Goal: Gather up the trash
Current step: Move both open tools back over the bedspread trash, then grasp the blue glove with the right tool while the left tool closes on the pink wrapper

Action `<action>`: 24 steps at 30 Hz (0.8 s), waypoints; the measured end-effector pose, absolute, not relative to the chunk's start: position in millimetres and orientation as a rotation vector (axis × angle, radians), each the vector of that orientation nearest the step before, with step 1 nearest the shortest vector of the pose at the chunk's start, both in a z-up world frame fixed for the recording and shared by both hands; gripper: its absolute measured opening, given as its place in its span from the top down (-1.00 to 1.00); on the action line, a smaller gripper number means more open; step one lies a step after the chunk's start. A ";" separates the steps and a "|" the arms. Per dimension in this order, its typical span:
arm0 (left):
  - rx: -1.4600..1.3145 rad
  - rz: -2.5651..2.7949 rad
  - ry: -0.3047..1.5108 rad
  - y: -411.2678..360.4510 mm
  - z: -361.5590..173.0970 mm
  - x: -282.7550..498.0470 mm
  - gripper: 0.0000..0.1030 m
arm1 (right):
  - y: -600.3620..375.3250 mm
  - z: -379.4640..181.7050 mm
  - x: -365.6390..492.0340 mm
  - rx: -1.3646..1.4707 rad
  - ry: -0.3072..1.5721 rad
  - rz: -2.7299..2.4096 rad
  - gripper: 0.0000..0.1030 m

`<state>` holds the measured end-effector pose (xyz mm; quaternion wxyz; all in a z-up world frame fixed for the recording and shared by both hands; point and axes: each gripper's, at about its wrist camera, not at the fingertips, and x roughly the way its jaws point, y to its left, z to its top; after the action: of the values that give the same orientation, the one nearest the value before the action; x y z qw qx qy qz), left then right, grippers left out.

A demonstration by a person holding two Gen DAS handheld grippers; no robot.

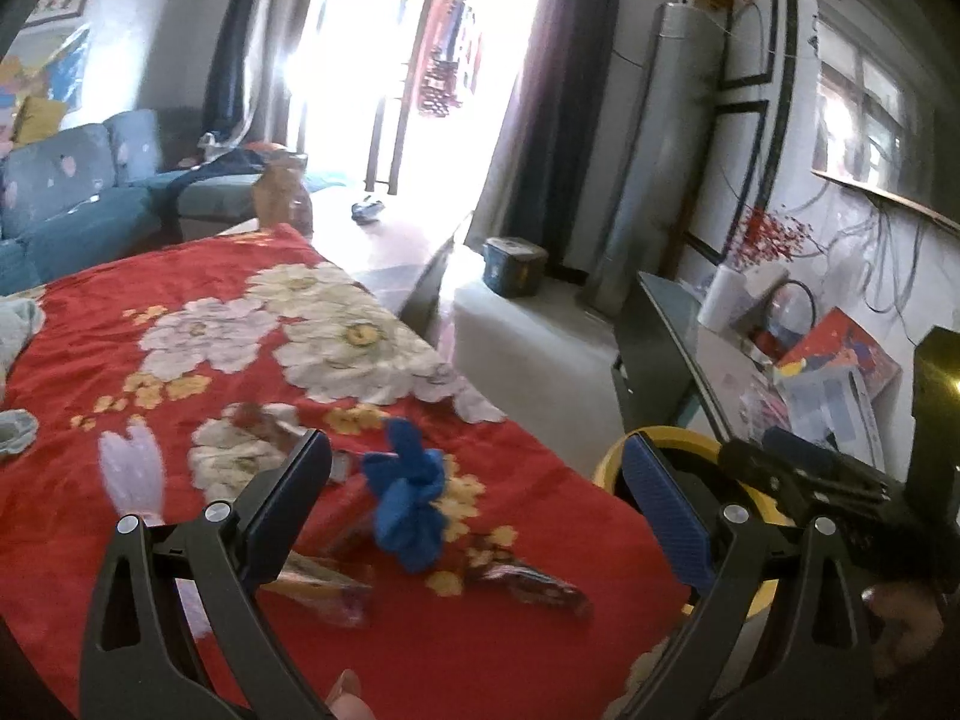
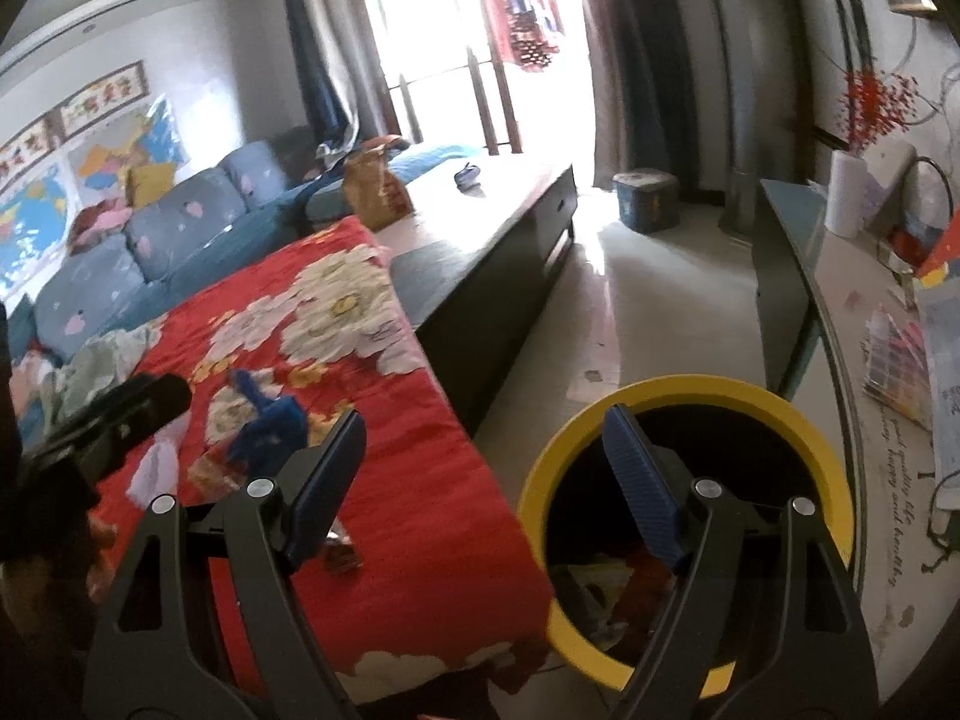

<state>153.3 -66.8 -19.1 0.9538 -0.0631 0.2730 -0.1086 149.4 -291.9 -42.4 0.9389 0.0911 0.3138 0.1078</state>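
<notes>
Yellow-rimmed bin (image 2: 690,396) sits below the right gripper (image 2: 486,474), tilted downward, fingers apart and empty.

Blue sofa (image 2: 180,228), white vase (image 2: 846,192)

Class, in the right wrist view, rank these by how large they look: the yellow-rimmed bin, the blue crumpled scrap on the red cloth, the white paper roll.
1. yellow-rimmed bin, though it is nearest the camera
2. blue crumpled scrap
3. white paper roll, close to the scrap and farther off, so unsure
</notes>
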 end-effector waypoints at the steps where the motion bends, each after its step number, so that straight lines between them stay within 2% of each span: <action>1: -0.135 -0.209 0.554 -60.7 -19.2 153.1 -0.84 | -288.2 -42.4 148.0 0.180 0.642 0.228 -0.43; 16: -0.255 -0.070 0.550 20.7 -21.7 150.0 -0.84 | -224.0 -52.1 137.7 0.090 0.698 0.374 -0.44; 24: -0.292 -0.011 0.616 54.4 -33.1 151.8 -0.82 | -199.0 -56.3 139.1 0.071 0.723 0.426 -0.44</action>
<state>151.8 54.4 -33.1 0.9424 -0.1433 0.3023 -0.0053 139.1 -199.0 -56.3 0.9126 0.0346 0.3511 0.2066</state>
